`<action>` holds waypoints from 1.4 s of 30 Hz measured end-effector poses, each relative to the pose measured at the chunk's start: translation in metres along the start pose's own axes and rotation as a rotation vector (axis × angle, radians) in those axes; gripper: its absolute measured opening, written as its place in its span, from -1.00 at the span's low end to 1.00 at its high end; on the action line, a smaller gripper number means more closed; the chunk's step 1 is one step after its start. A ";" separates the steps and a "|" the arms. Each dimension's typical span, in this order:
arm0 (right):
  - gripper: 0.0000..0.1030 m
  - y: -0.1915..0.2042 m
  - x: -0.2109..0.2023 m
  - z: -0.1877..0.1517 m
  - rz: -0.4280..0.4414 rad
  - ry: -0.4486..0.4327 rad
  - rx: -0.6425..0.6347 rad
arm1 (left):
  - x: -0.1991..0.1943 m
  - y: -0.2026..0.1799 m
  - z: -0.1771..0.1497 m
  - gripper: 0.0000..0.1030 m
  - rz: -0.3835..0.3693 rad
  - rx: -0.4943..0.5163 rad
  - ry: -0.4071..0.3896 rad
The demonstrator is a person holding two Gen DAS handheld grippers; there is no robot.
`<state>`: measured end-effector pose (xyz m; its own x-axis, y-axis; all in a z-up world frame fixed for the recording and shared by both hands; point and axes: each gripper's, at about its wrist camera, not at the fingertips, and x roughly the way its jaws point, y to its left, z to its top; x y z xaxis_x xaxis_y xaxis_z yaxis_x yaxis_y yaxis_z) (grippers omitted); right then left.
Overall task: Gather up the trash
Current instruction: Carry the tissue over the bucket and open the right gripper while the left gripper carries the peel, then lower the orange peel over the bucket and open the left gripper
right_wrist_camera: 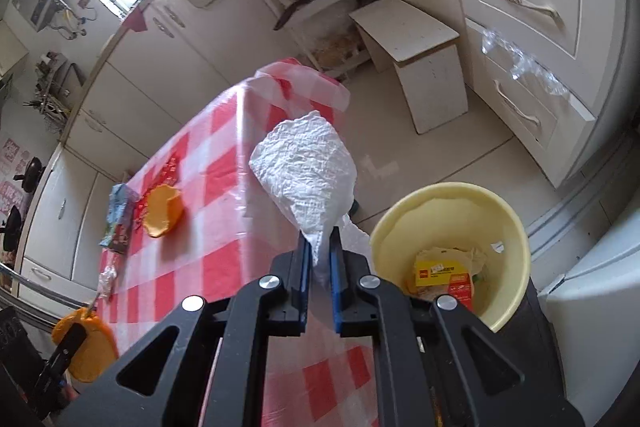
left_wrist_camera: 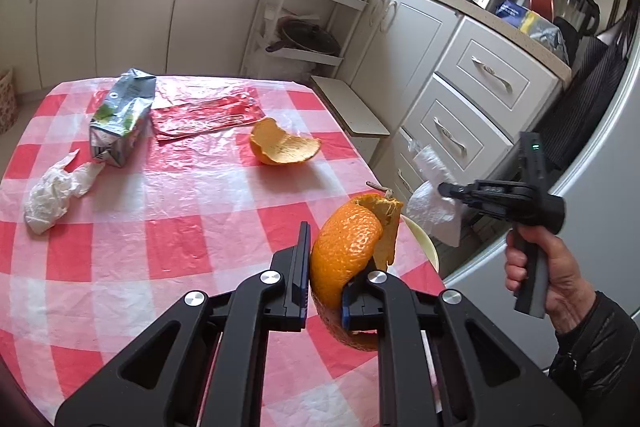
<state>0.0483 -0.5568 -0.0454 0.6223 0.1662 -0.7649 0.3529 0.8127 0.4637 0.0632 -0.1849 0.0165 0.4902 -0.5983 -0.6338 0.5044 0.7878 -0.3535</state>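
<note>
My left gripper is shut on a large piece of orange peel and holds it above the right edge of the checked table. My right gripper is shut on a crumpled white paper towel and holds it beside the table, left of a yellow bin with wrappers inside. The right gripper and its towel also show in the left wrist view. On the table lie a second orange peel, a crushed carton, a red wrapper and a crumpled tissue.
The bin's rim shows just past the table's right edge. White drawers and a small white step stool stand beyond it. A fridge door is on the right. Cabinets line the far wall.
</note>
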 end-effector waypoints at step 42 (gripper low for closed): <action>0.44 0.030 -0.179 0.035 0.090 -0.531 -0.010 | 0.214 -0.171 0.008 -0.23 -0.067 0.028 0.329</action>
<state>-0.0286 -0.5817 0.1209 0.9184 -0.0682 -0.3898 0.2772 0.8139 0.5106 0.0876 -0.4483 -0.0530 0.2019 -0.5655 -0.7996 0.5497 0.7411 -0.3854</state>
